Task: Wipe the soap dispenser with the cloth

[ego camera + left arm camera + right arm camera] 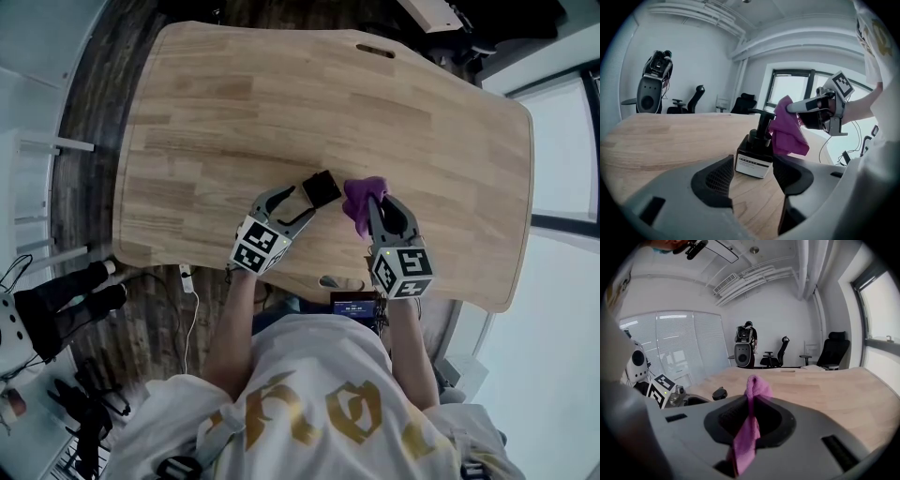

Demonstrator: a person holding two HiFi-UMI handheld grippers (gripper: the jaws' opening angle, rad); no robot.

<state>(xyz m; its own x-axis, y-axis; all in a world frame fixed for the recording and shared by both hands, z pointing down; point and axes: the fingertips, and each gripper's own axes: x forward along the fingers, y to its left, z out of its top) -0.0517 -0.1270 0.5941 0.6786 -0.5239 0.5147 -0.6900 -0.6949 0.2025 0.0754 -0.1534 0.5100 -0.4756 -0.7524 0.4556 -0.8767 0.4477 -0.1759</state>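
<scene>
A dark soap dispenser (322, 188) with a black pump and a white label (753, 160) stands upright on the wooden table (216, 122). My left gripper (305, 202) is open, its jaws (752, 171) on either side of the bottle's near base without pressing it. My right gripper (380, 208) is shut on a purple cloth (361, 199), which is bunched above its jaws and hangs between them (750, 427). In the left gripper view the cloth (787, 133) hangs right beside the pump, on its right. Whether it touches the bottle I cannot tell.
The table's near edge (309, 281) runs just under both grippers, with a small dark device (354, 305) at it. Office chairs (691, 101) stand beyond the far side. Cables and gear (66, 300) lie on the floor at the left.
</scene>
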